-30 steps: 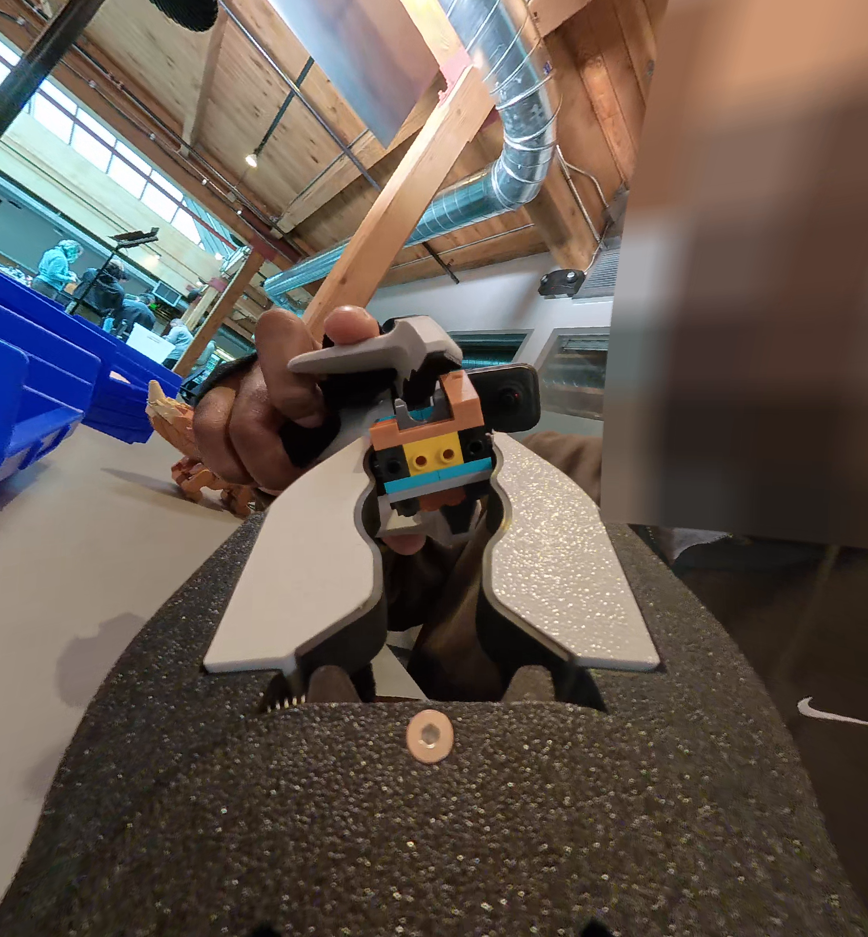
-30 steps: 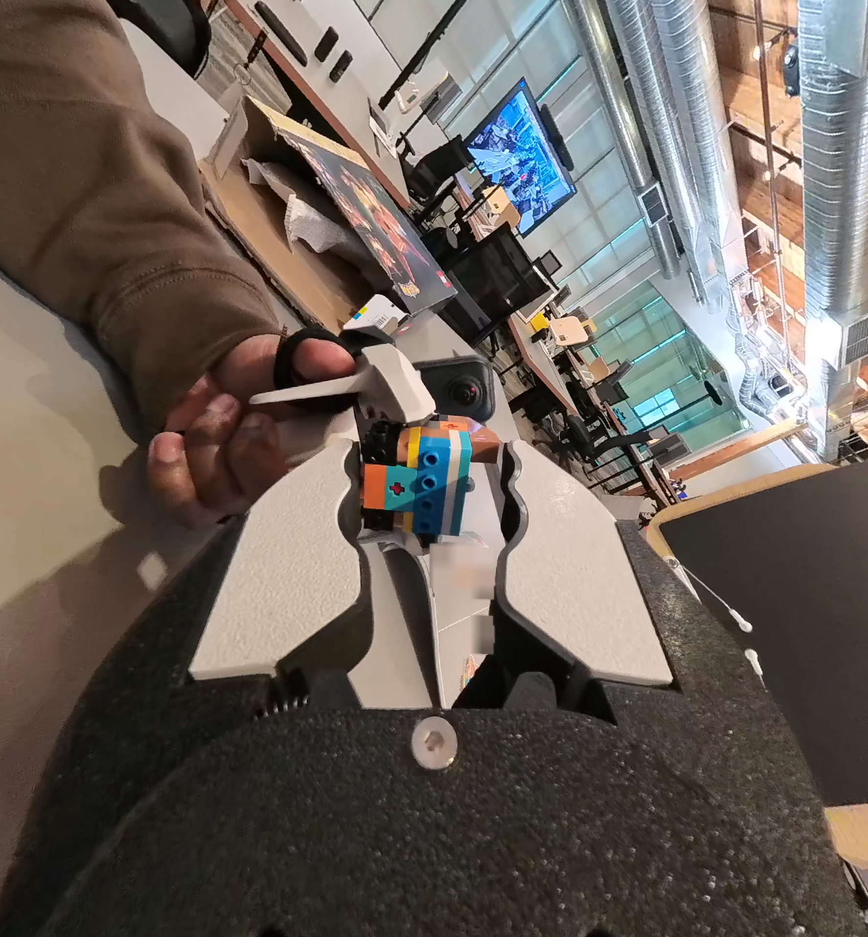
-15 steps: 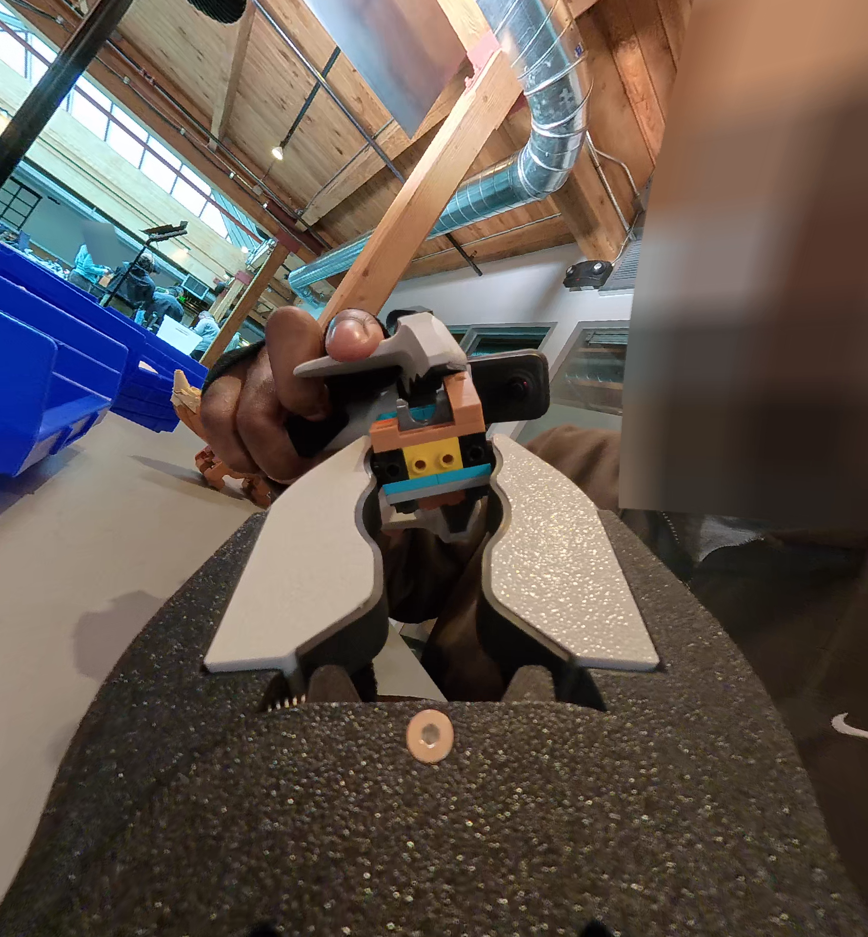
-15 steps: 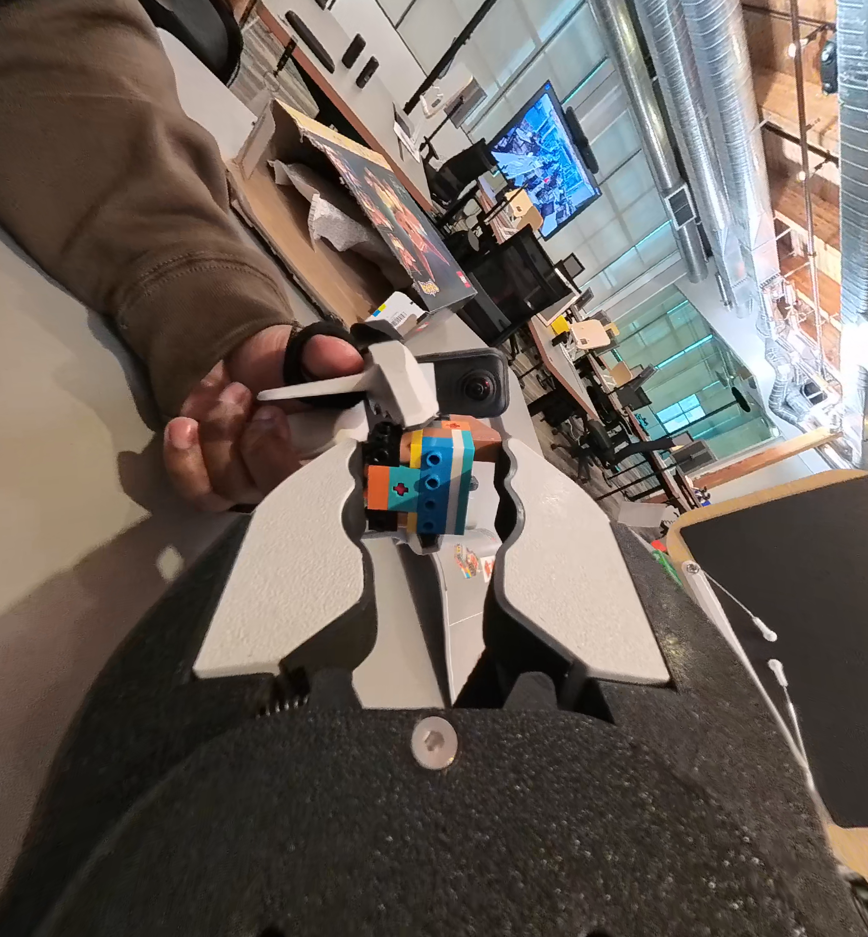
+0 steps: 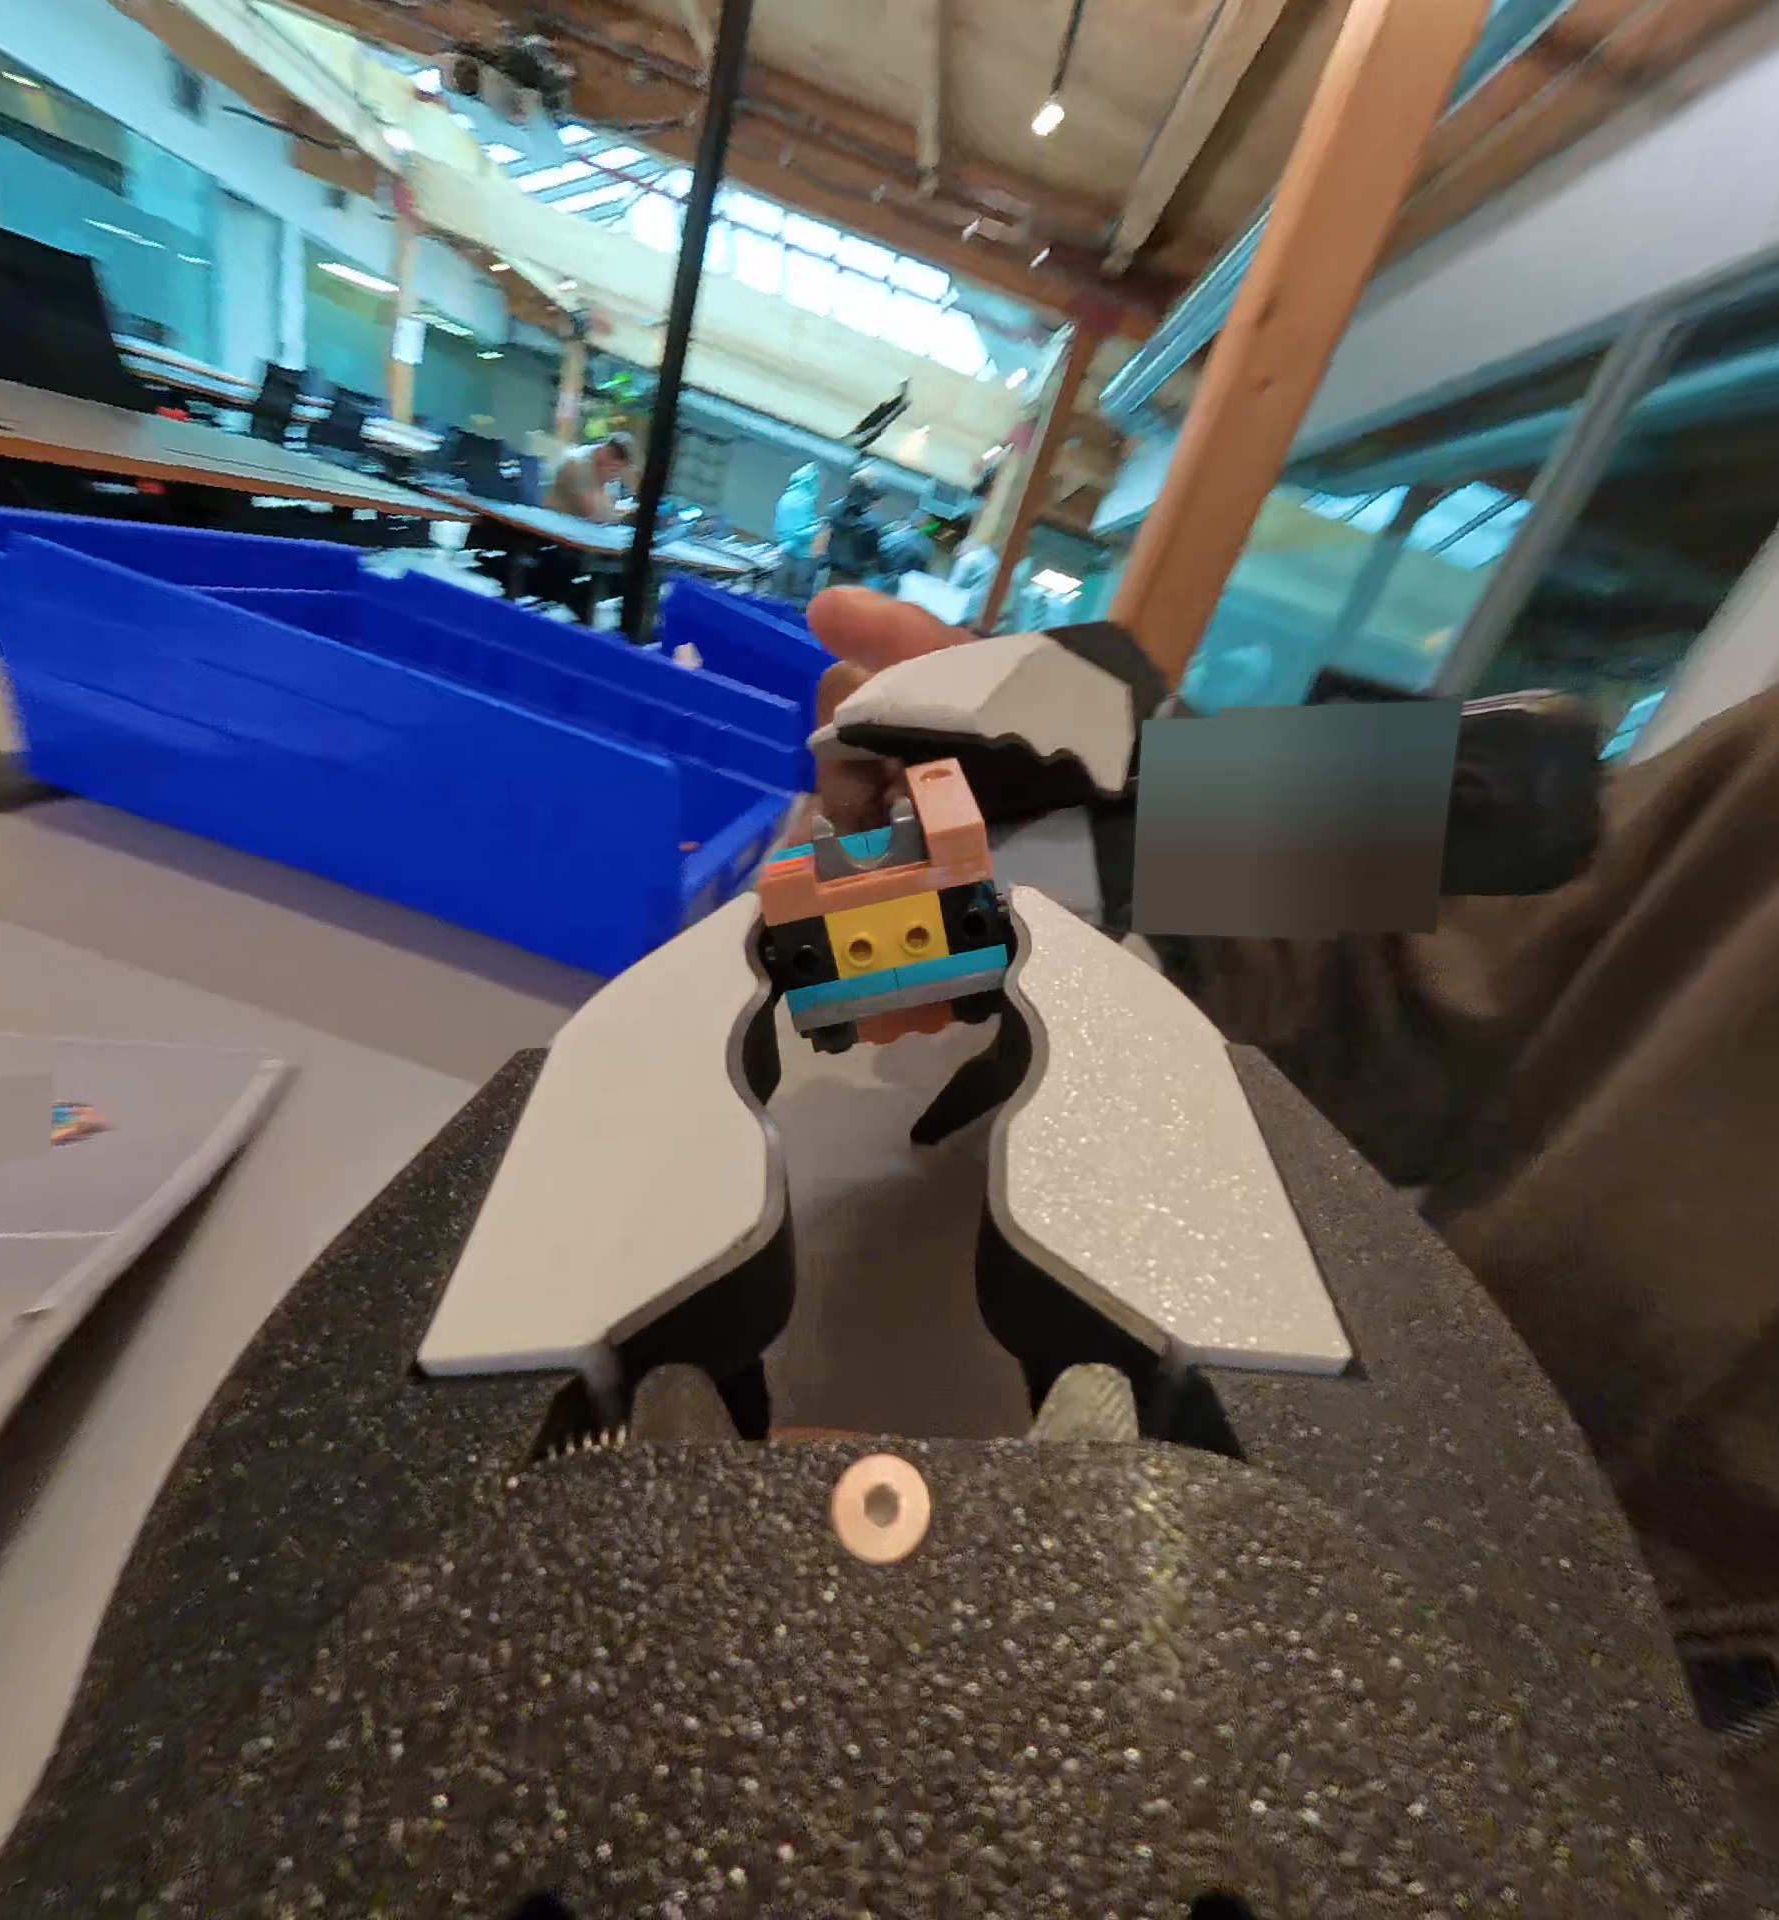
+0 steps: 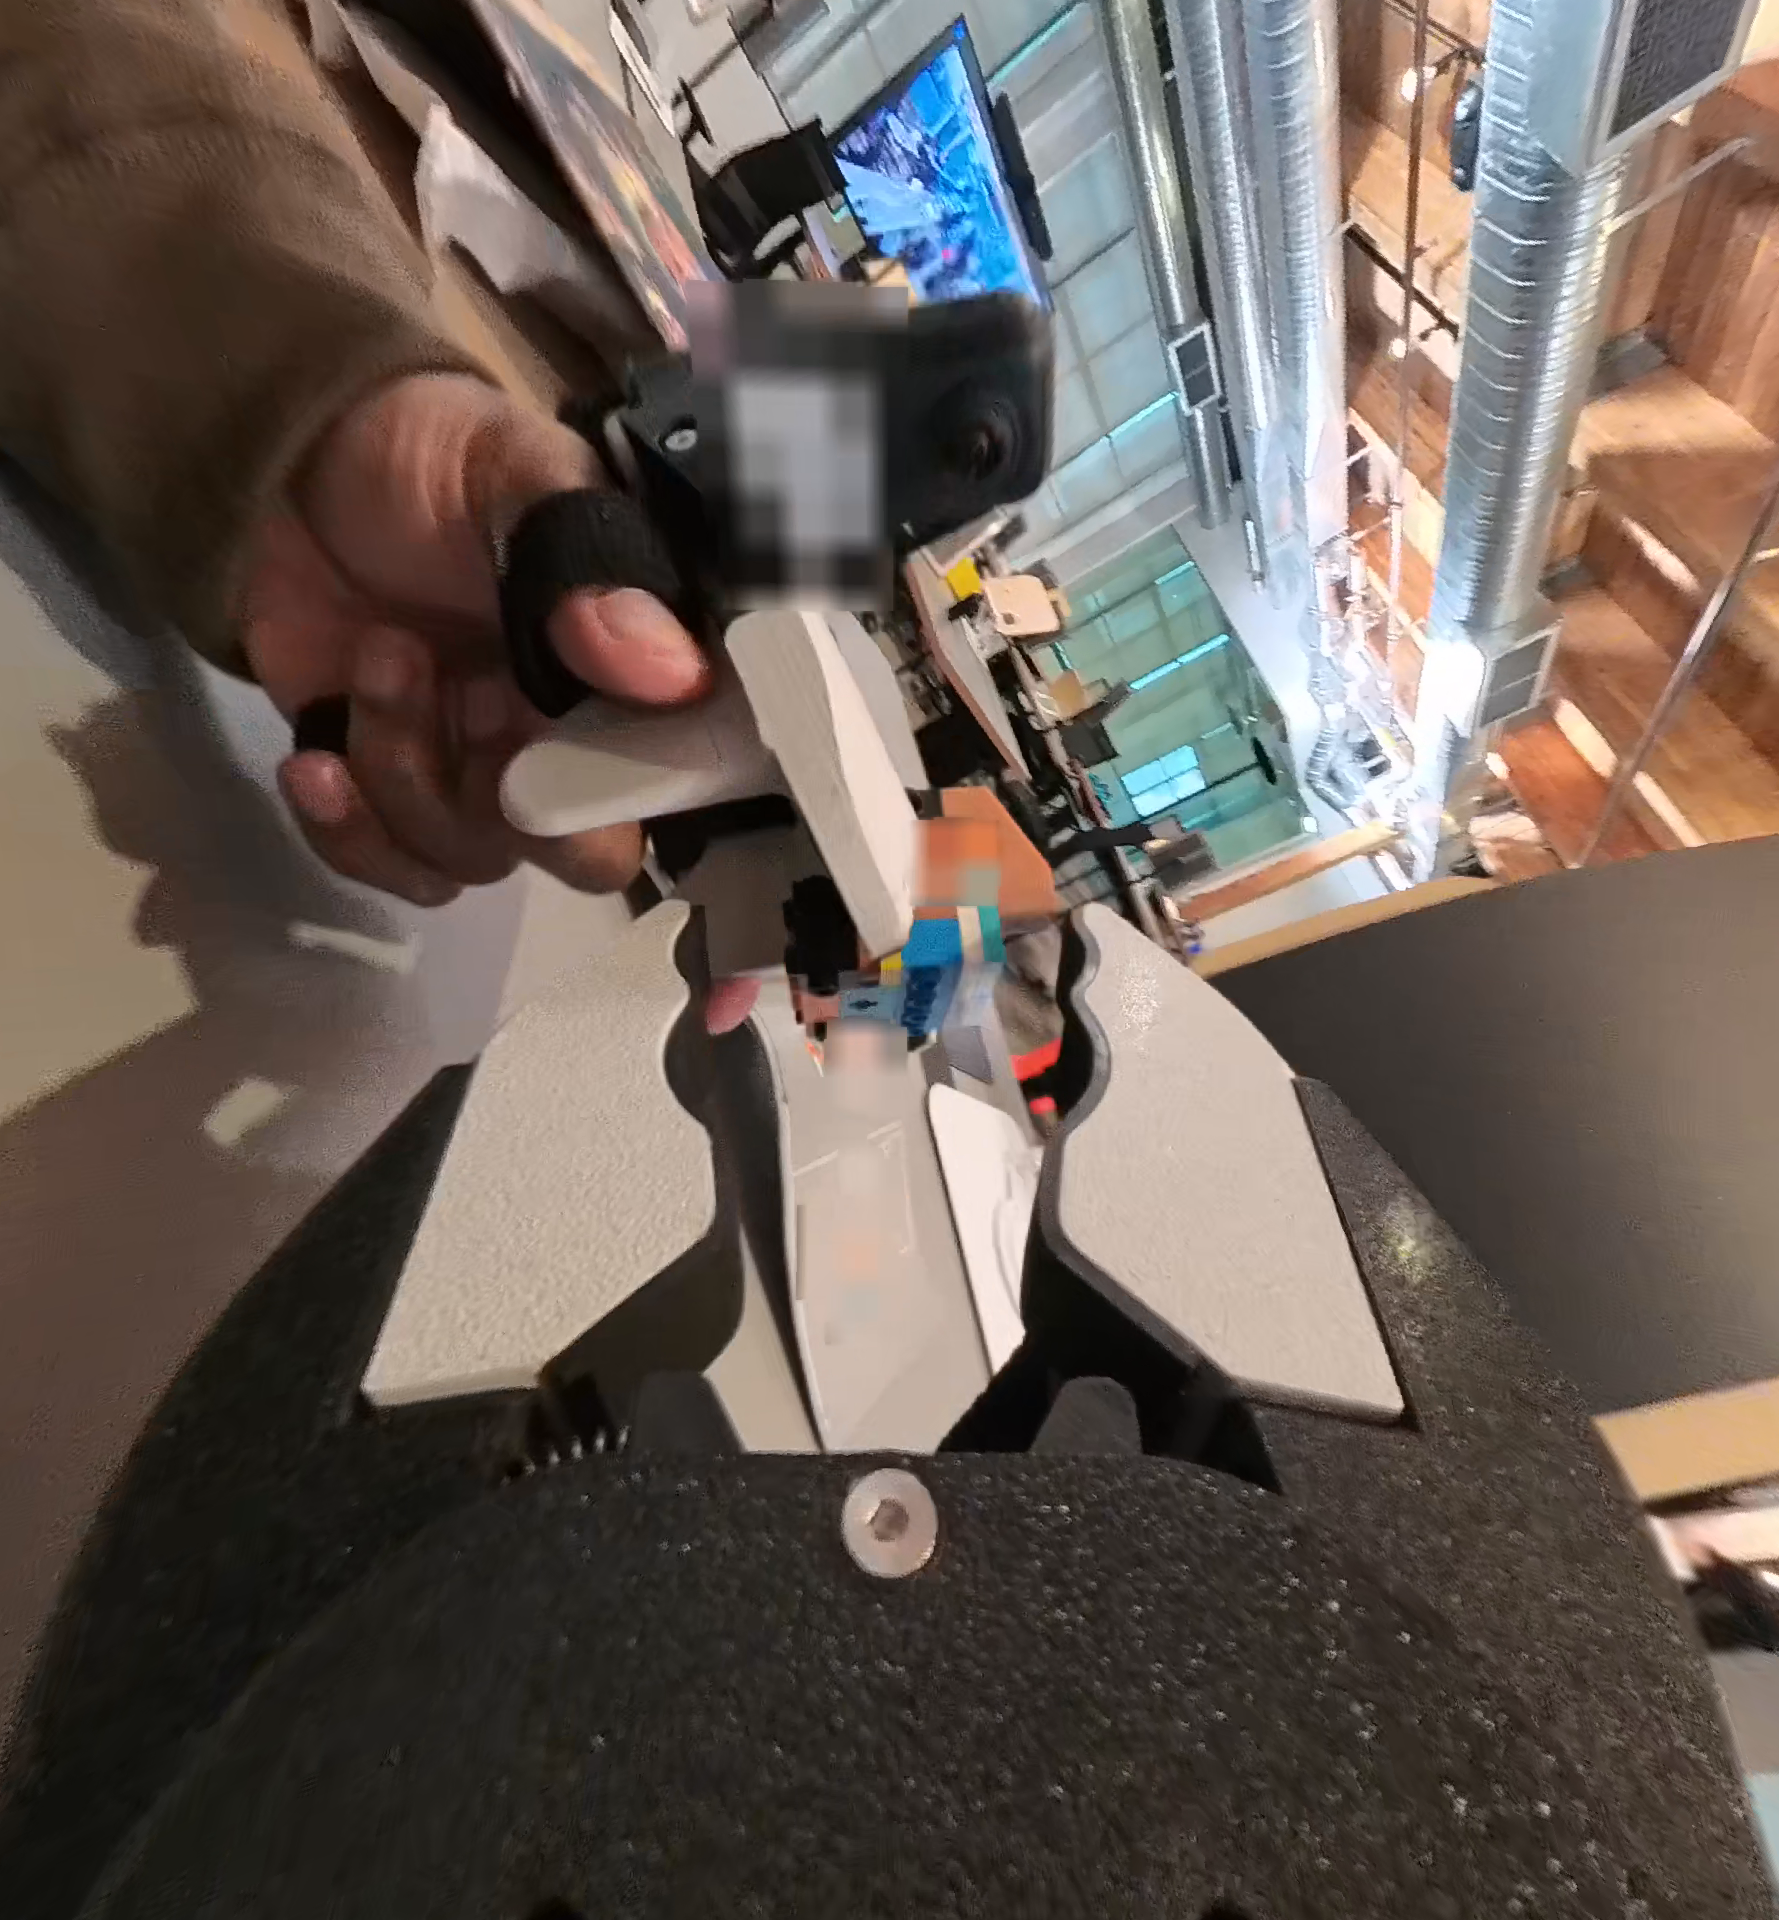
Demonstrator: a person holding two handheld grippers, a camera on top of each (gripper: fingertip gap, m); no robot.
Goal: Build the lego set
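Pinching the small lego build (image 5: pixel 887 940) between the left gripper (image 5: pixel 887 951) tips above the table (image 5: pixel 241 956), right gripper (image 6: pixel 890 961) gaping apart and empty, build half blurred there.

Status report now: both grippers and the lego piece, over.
Left gripper shut on small multicoloured lego assembly. Right gripper open, fingers apart around it. Nothing in the way.

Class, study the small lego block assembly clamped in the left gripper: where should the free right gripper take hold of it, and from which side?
Grip the orange-brown upper section of the lego assembly from above. It stands clear above the left gripper, whose fingers cover the black sides lower down. The open right gripper should clamp its flat faces, probably.
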